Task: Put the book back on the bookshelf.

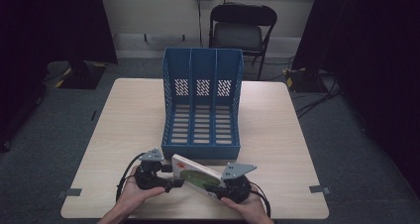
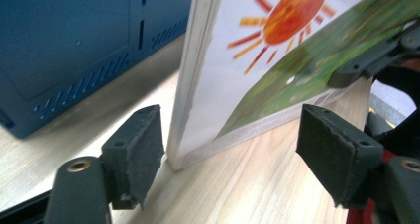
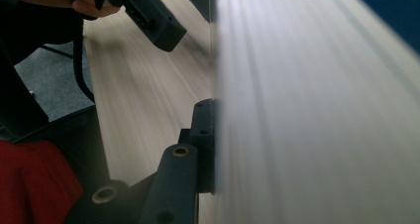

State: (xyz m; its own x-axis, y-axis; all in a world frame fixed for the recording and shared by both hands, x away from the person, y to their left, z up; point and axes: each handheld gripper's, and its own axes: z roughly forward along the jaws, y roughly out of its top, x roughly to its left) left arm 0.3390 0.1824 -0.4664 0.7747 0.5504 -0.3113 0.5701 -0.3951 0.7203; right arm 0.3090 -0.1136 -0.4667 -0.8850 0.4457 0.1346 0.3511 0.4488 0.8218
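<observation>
Presently, one picture book [image 1: 195,177] stands tilted on its lower edge on the wooden table [image 1: 277,135], just in front of the blue file rack [image 1: 202,102], near the table's front edge. The right gripper [image 1: 214,188] is clamped on the book's near end; in the right gripper view one pad [image 3: 204,144] presses flat against the cover. The left gripper [image 1: 178,183] stands with jaws spread wide, its pads [image 2: 136,152] either side of the book's corner, not touching it. Count: one book, two grippers, one rack with three empty compartments. Bare tabletop lies open on both sides of the rack.
</observation>
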